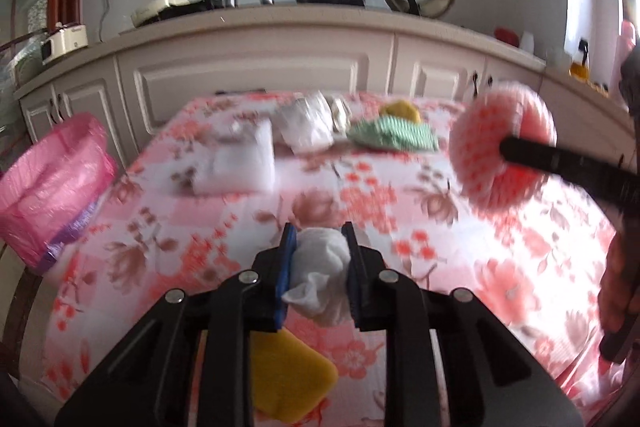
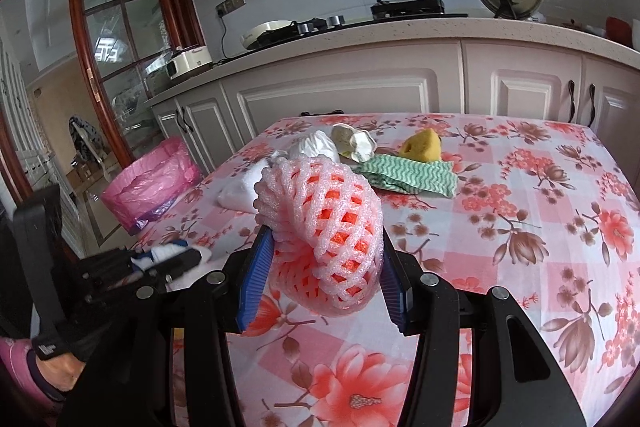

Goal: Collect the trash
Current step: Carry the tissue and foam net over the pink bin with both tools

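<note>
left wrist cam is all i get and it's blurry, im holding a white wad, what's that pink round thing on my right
Observer: A pink foam fruit net, clamped between the right gripper's blue pads.
Operator: what's the pale stuff behind the white bag at the far end
Observer: The right wrist view shows crumpled cream scraps, beside the yellow sponge and green wavy cloth.
Operator: anything in the bin yet
Observer: The pink-lined bin stands off the table's left edge; no trash shows inside it from the right wrist view. Your left gripper with the tissue wad is on that side.
</note>
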`<state>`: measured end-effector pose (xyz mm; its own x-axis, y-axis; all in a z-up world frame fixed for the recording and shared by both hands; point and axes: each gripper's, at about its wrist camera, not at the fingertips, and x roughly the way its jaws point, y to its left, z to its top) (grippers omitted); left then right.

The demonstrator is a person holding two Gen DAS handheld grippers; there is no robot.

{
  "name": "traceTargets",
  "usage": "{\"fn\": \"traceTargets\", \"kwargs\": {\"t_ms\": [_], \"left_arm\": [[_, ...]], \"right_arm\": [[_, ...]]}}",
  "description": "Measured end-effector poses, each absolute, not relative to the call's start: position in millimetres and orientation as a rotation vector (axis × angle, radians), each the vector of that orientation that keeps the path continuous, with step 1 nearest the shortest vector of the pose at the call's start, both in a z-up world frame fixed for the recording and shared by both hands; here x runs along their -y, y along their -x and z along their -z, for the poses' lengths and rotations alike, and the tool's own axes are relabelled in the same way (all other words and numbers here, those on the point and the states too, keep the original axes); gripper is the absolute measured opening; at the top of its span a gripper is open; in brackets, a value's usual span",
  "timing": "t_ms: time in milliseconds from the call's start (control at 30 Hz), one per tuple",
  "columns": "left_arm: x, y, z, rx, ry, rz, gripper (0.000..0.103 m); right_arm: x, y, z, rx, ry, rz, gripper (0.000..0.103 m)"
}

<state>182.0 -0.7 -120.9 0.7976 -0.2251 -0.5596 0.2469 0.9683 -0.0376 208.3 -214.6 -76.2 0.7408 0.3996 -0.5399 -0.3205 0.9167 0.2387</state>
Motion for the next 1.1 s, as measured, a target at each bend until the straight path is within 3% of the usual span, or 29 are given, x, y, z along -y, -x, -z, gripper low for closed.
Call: {"fn": "traceTargets", "kwargs": {"t_ms": [600,1100], "left_arm": [[-106.7,-164.6,60.6,-0.459,0.103,0.061,0.023],[-224.3,-204.2,32.1,-0.425,0.106,-0.191,0.024]], "right_arm": [[99.9,-226.5,53.4,-0.598,0.044,-0.621,0.049],[-58.1,-317.5,32.7,-0.578,0.1,-0.883,0.049]]}}
